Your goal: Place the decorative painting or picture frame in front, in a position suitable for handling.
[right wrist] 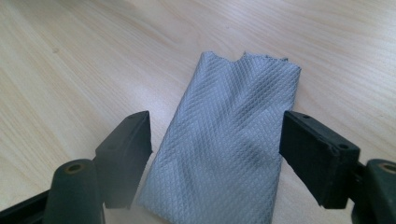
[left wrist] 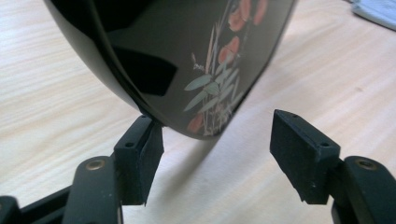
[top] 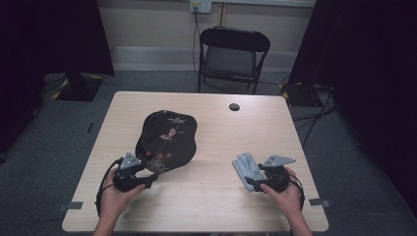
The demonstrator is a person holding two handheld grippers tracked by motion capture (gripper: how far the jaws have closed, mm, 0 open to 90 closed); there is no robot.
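Nearest the lens, at the bottom of the high view, the person's two hands rest on the pale wooden counter [top: 211, 132], one at lower left, one at lower right, each set beside the thing it seems meant to handle.

The black lacquer tray [top: 166, 141] with painted flowers lies left of centre, its near edge lifted off the wood in the left gripper view, probably so that a finger can get under the rim. The left gripper [left wrist: 217, 149] stands wide open; one pad sits at the tray's lower rim, the other well clear, so nothing is clamped.

The folded grey cloth [right wrist: 229, 144] lies at lower right, flat between the fingers of the right gripper [right wrist: 217, 156], which are spread wide and not pressing, likely poised to pick it up for wiping.
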